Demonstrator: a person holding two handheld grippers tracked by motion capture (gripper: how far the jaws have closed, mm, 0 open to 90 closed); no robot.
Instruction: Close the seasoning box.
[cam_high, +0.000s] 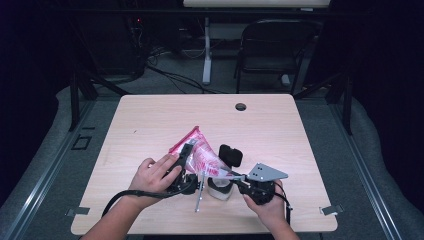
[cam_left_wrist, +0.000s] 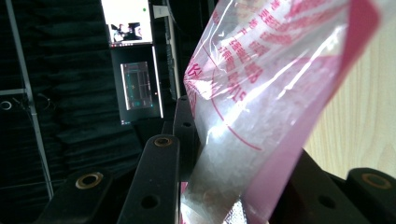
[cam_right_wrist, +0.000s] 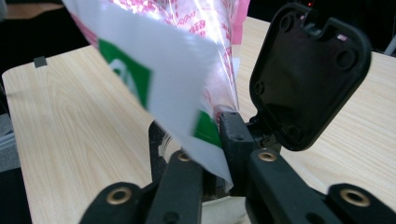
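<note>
A clear plastic bag (cam_high: 200, 155) with pink and red print is held up off the wooden table (cam_high: 280, 125). My left gripper (cam_high: 187, 150) is shut on the bag's left side; in the left gripper view the film (cam_left_wrist: 261, 84) bunches between the jaws of that gripper (cam_left_wrist: 238, 135). My right gripper (cam_high: 232, 176) is at the bag's lower right corner. In the right gripper view a white and green label edge of the bag (cam_right_wrist: 187, 28) passes through a narrow gap between the jaws of the right gripper (cam_right_wrist: 212, 126), which stand slightly apart.
A black rounded lid-like piece (cam_high: 230, 155) (cam_right_wrist: 308, 74) stands upright behind the right gripper, above a white object (cam_high: 219, 189) on the table. A thin metal rod (cam_high: 199, 197) lies near the front edge. A cable hole (cam_high: 240, 106) is at the table's back; a chair (cam_high: 272, 45) stands beyond.
</note>
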